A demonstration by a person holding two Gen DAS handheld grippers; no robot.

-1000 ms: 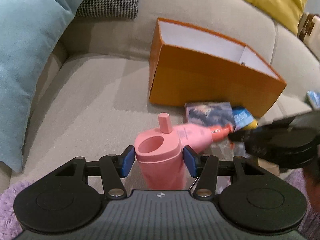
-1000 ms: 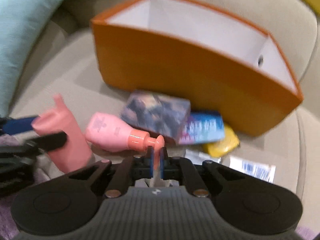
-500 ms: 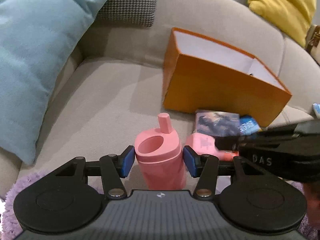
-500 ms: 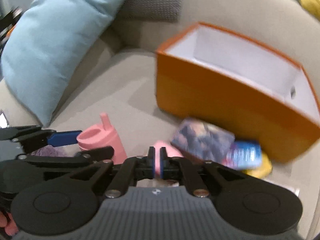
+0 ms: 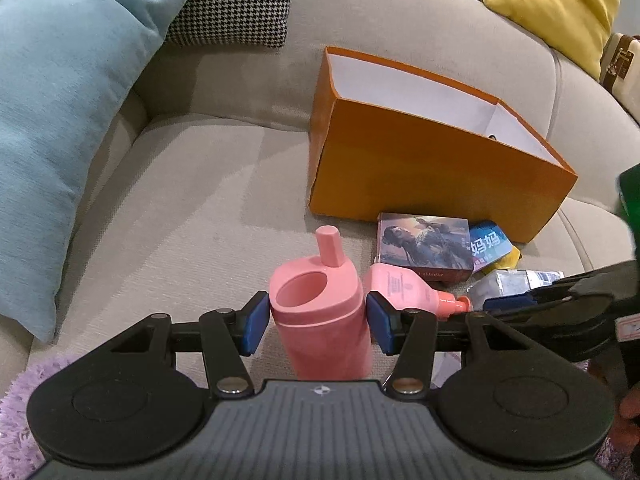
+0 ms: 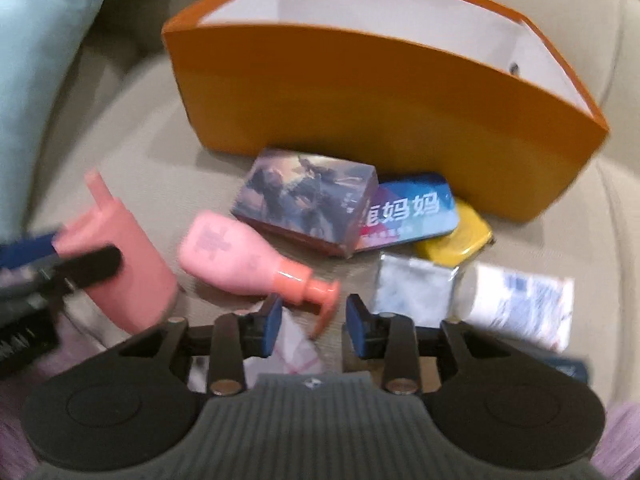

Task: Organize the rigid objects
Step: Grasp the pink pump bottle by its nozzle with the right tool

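Jaws on the right gripper (image 6: pixel 307 322) have just been opening from fully closed, and now they stand apart around the pump nozzle of the pink bottle (image 6: pixel 236 257), pads clear of it. That bottle lies on its side on the sofa seat (image 5: pixel 192 200), just ahead of the fingers. Left gripper (image 5: pixel 317 322) holds steady, clamped on the pink cup (image 5: pixel 320 320), which stands upright between its blue pads, spout pointing away. Beyond both tools sits the orange box (image 5: pixel 420 168), with a picture box (image 6: pixel 304 200) lying in front of it.
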